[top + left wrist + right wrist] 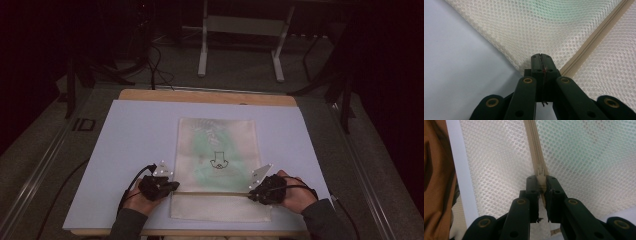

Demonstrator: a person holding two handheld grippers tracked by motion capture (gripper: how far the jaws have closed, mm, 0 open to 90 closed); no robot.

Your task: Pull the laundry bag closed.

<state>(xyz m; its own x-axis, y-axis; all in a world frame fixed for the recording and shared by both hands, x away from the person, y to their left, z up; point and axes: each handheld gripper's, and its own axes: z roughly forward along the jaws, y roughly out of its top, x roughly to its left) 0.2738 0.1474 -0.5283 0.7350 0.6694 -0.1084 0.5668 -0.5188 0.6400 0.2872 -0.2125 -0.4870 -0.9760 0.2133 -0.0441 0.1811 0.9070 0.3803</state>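
A cream mesh bag [216, 150] with a green item and a small drawing inside lies flat on the white board [130, 150]. Its beige zipper [210, 193] runs across near the front end. My left gripper [175, 186] is at the zipper's left end. In the left gripper view the left gripper [541, 57] has its jaws pressed together on the bag's edge, beside the zipper [594, 40]. My right gripper [251, 192] is at the zipper's right end. In the right gripper view the right gripper [541, 180] is shut on the pull tab just behind the slider [540, 171].
The board rests on a wooden table [200, 96]. Beyond it stand a white frame's legs [202, 50], with cables [155, 65] on the floor. Brown fabric [436, 182] shows past the board's edge in the right gripper view.
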